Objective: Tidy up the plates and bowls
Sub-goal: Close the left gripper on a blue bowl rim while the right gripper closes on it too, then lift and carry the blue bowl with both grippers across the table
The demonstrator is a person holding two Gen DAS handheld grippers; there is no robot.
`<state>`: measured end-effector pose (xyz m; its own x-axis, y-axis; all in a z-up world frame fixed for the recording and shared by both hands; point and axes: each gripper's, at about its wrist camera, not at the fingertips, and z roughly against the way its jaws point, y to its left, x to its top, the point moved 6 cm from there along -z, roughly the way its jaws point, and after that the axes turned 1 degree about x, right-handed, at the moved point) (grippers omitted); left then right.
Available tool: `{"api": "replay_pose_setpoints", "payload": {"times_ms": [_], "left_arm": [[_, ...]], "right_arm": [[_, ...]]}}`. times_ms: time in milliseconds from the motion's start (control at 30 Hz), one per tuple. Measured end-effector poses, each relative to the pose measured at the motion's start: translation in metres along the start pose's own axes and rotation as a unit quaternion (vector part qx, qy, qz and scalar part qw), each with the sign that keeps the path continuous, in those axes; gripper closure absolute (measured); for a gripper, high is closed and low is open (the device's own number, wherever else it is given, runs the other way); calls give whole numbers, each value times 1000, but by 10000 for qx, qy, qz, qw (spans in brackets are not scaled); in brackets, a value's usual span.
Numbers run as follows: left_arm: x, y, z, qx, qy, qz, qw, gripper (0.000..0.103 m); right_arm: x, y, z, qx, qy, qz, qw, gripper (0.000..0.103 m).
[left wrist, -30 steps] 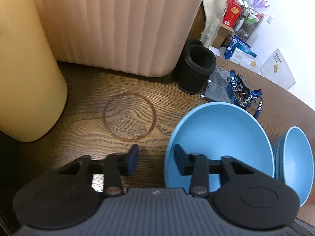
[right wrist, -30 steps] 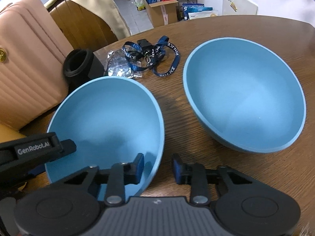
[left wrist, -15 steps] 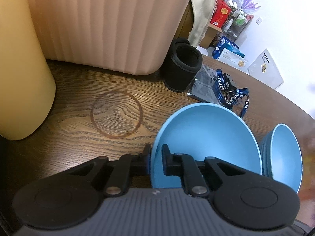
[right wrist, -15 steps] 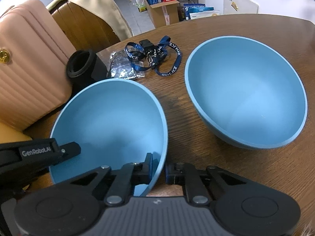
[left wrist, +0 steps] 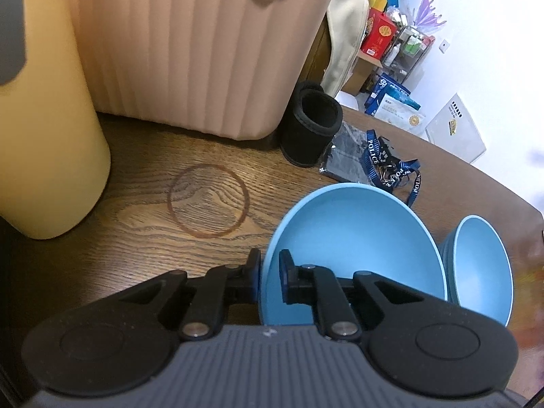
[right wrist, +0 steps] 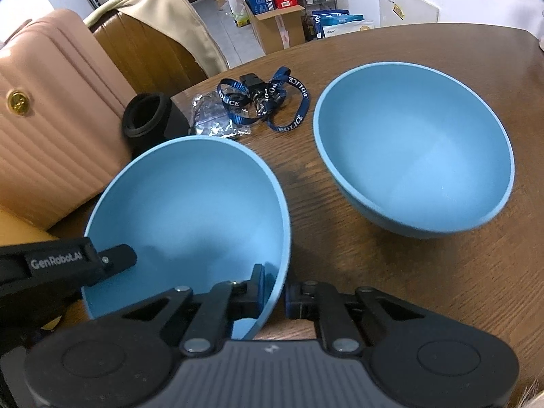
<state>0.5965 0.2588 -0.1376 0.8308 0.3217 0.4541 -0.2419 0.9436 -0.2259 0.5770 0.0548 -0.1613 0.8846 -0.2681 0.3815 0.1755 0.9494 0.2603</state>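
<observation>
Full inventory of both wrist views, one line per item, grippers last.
Blue round bowls: 2; near bowl gripped at both sides of its rim, far bowl resting free to its right.
Pink ribbed suitcase: 1, behind the bowls.
Yellow cylinder: 1, far left.
Black foam sleeve: 1, beside the suitcase.
Navy lanyard: 1, behind the bowls.
Brown wooden table: 1.
Left gripper: black, shut on near bowl's rim.
Right gripper: black, shut on the same rim.

Both the left gripper (left wrist: pixel 269 280) and right gripper (right wrist: pixel 274 290) have clamped the near bowl's (right wrist: pixel 190 204) rim.
</observation>
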Motion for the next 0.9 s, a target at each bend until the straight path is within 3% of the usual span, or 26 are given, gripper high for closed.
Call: {"api": "replay_pose_setpoints", "payload": {"times_ms": [900], "left_arm": [[-40,-12,72,-144,-229,-179,9995,91]], "right_arm": [[-40,-18,74,35,-363,-139,9992,93]]}}
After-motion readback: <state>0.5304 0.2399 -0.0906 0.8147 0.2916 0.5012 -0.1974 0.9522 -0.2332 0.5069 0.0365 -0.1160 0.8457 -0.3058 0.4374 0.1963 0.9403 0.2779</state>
